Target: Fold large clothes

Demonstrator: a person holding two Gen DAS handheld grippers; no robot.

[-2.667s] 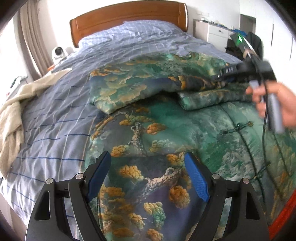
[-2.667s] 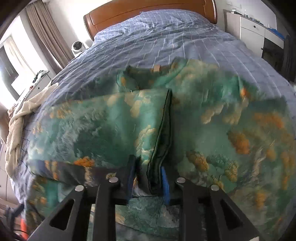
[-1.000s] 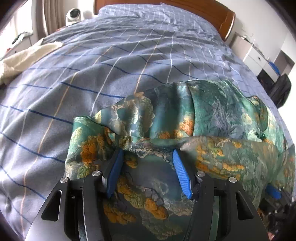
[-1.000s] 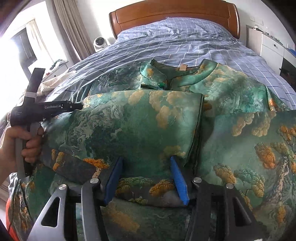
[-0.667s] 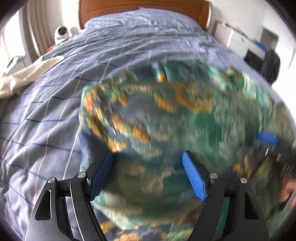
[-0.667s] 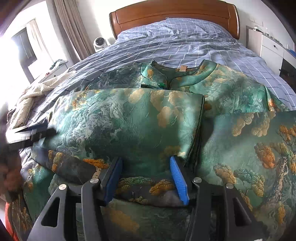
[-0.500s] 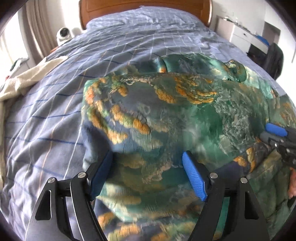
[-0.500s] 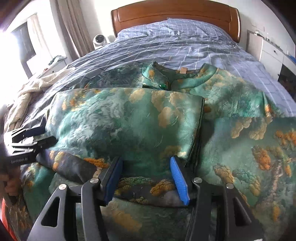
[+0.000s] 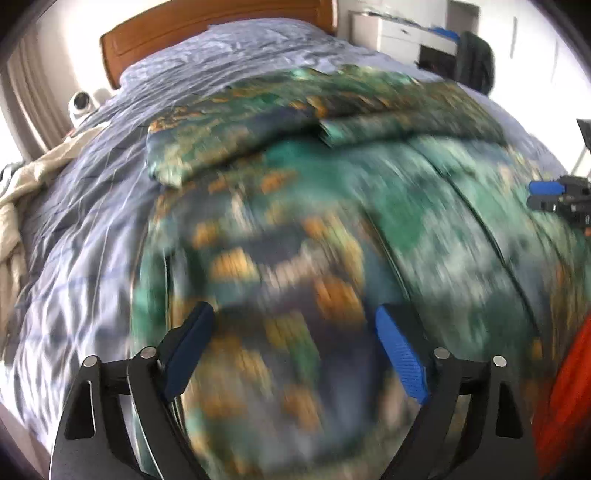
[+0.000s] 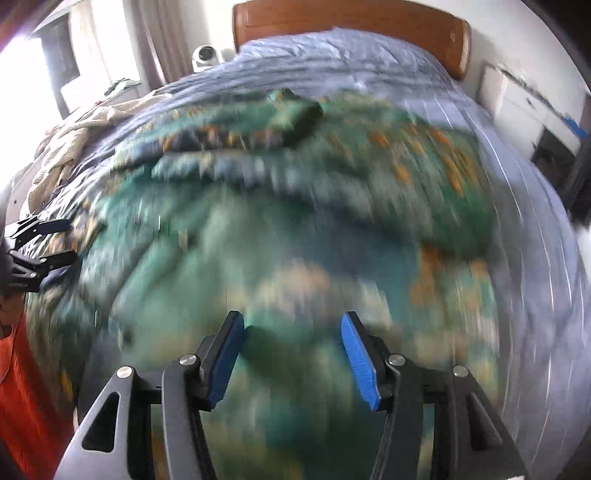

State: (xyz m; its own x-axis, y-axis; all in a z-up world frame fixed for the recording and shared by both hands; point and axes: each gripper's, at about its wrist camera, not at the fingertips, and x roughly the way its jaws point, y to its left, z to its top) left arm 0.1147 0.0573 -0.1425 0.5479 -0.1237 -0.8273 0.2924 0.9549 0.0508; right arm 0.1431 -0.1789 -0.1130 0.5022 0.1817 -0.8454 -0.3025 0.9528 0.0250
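A green robe with orange and blue tree print (image 9: 424,229) lies spread on the bed, its upper part folded into a band across the top (image 9: 295,122). Both views are smeared by motion. My left gripper (image 9: 291,317) hovers over the robe's lower part; its jaws are opening wide and nothing sits between them. My right gripper (image 10: 292,325) stands about half open above the green cloth (image 10: 295,221), gripping nothing. Each gripper shows in the other's view: the right one (image 9: 554,195) at the right edge, the left one (image 10: 40,243) at the left edge.
The bed has a blue checked cover (image 9: 92,221) and a wooden headboard (image 10: 351,18). A cream blanket (image 9: 22,192) is bunched on the left side. A white cabinet (image 10: 517,99) stands at the right. The person's orange clothing (image 10: 26,387) fills the lower corner.
The left gripper let go of the folded cloth, widened its jaws and drew back down the robe. The right gripper also pulled back from the fold. Both views became blurred.
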